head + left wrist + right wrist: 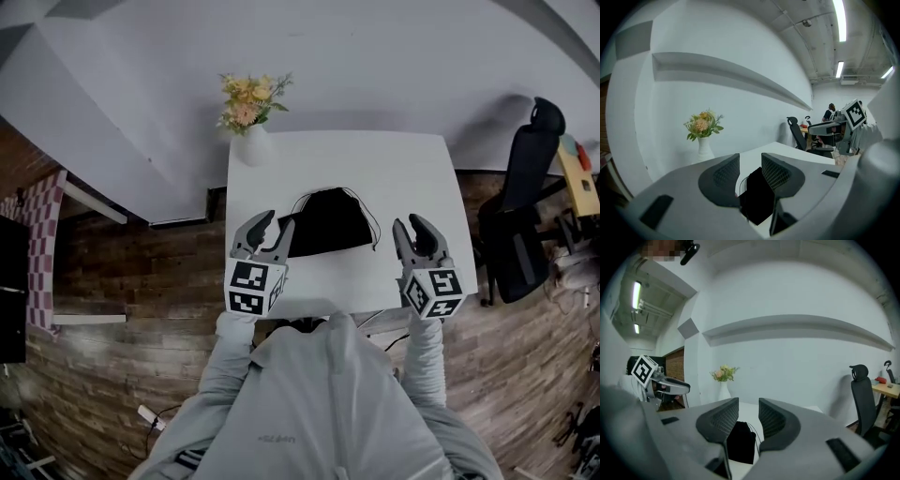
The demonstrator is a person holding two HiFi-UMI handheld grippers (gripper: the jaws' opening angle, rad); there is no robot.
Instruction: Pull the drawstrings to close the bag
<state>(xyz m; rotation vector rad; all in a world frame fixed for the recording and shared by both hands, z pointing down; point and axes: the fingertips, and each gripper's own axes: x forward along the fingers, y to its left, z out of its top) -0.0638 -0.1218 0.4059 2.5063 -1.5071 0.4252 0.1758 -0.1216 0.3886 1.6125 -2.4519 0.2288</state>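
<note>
A black drawstring bag lies flat in the middle of the white table. Thin black cords loop out along its right side and its upper left. My left gripper hovers at the bag's left edge, jaws open and empty; in the left gripper view the bag shows through the gap, below and beyond. My right gripper is a short way right of the bag, open and empty as well. From the right gripper view the bag lies ahead on the table.
A white vase with yellow and pink flowers stands at the table's far left corner. A black office chair stands to the right of the table. A wall runs behind the table, and the floor around is wood.
</note>
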